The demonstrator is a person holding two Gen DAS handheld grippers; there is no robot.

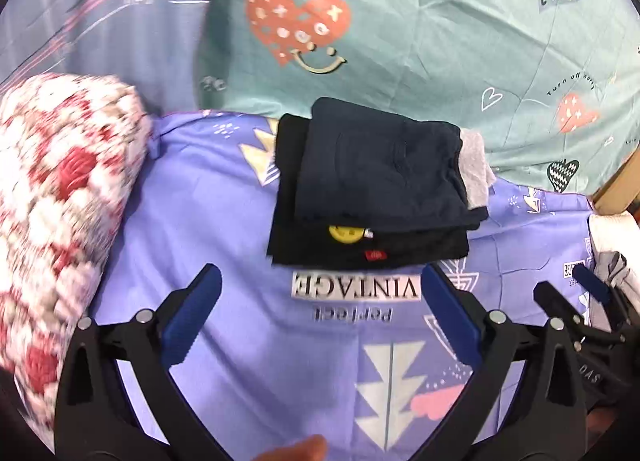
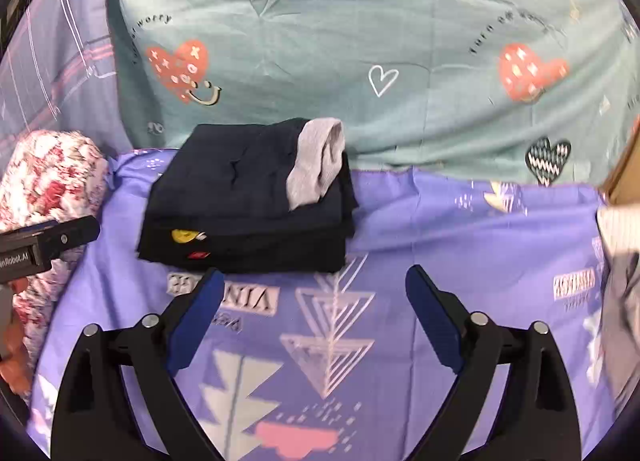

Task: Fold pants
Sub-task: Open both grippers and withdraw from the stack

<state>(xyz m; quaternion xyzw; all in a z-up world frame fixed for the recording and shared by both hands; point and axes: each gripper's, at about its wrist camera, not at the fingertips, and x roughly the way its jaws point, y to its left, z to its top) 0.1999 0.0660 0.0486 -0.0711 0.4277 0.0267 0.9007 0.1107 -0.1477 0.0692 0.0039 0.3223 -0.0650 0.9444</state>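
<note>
Purple print bedsheet (image 2: 460, 229) with "VINTAGE" lettering underfoot, bare between both tools. Left gripper (image 1: 320, 301) spread wide, nothing between blue pads. Right gripper (image 2: 316, 305) likewise released, empty. Just beyond the fingertips: folded dark pants (image 2: 248, 197) stacked flat on the purple sheet, grey garment (image 2: 316, 157) on top. Floral pillow (image 1: 52, 201) off to the left. Farther back, teal heart-print cover (image 2: 360, 41).

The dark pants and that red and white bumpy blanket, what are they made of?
The pants look like soft knit cotton: matte dark fabric with a ribbed grey waistband, folded flat. The blanket looks like plush fleece or a crocheted knit, going by its puffy red and white tufts; blur hides which.
</note>
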